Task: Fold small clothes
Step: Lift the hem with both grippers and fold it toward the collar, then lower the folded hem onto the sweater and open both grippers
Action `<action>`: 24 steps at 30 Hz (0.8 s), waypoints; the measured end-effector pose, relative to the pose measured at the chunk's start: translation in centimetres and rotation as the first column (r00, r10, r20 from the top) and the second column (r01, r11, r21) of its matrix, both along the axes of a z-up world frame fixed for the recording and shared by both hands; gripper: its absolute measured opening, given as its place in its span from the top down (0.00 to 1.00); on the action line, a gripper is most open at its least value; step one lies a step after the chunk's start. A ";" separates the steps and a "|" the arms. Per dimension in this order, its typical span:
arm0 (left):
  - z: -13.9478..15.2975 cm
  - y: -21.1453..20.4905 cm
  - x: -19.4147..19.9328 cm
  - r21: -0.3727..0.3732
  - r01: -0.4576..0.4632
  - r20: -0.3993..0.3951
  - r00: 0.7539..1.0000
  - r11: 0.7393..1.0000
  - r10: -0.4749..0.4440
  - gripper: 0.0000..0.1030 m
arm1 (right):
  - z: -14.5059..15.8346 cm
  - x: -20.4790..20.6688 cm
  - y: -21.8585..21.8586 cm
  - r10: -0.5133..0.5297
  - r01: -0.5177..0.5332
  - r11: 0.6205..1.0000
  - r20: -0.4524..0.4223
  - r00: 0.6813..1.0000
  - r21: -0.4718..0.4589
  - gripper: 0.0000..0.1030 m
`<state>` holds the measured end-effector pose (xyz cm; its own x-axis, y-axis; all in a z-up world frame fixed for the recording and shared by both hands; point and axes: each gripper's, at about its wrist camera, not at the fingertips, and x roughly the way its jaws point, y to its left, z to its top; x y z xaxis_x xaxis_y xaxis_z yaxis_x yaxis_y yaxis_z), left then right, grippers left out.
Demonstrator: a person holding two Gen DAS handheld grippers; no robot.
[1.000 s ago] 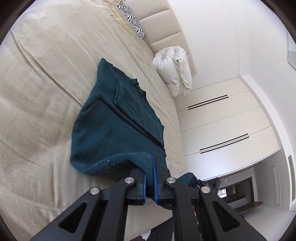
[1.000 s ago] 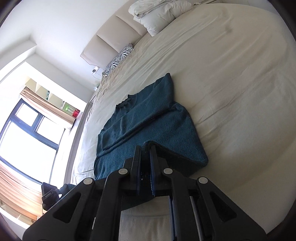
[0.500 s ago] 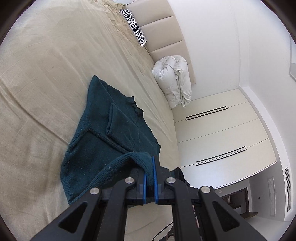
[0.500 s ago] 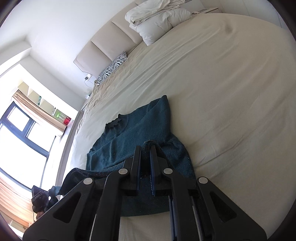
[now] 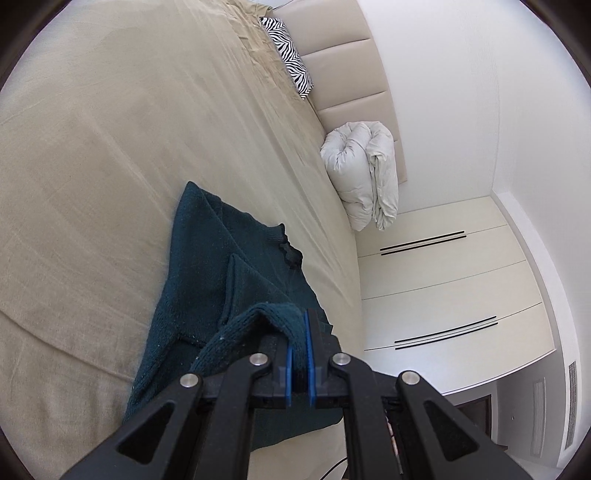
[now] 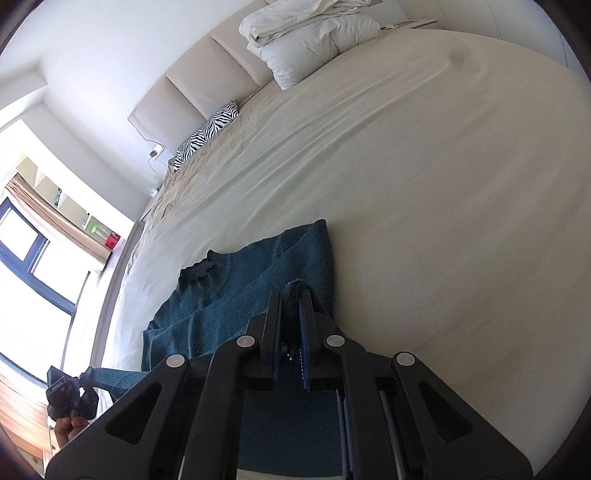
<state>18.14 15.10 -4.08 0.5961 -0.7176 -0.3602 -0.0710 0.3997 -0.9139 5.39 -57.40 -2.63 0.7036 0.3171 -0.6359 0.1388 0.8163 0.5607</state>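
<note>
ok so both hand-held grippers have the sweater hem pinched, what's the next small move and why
Probably carry the hem on toward the collar, then lower it. The left hand-held gripper and right hand-held gripper are both shut on the teal sweater, its lower edge lifted off the bed, while the collar end lies flat, so the fold looks only partway over.

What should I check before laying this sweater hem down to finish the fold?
1. Left gripper clamped on the sweater hem: ok.
2. Right gripper clamped on its hem corner: ok.
3. Sleeves folded in over the body: ok.
4. Collar lying flat: ok.
5. Bed around the sweater free of other things: ok; the duvet and pillow sit far off by the headboard.
6. Both hem corners level with each other: cannot tell.
</note>
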 end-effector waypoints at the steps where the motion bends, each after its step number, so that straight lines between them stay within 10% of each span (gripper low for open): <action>1: -0.2 0.1 0.6 -0.002 -0.005 -0.005 1.000 1.000 0.005 0.93 | -0.1 0.7 0.1 -0.003 0.003 1.000 -0.002 1.000 0.001 0.93; 24: -6.9 1.5 10.2 0.037 -0.048 -0.125 0.991 0.998 0.052 0.90 | -7.8 12.9 0.8 -0.074 0.083 0.994 -0.118 0.990 0.069 0.91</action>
<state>28.32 16.63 -10.96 0.5791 -0.6741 -0.4586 -0.2057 0.4235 -0.8822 18.28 -56.61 -10.46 0.6517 0.3126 -0.6911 0.2679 0.7576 0.5952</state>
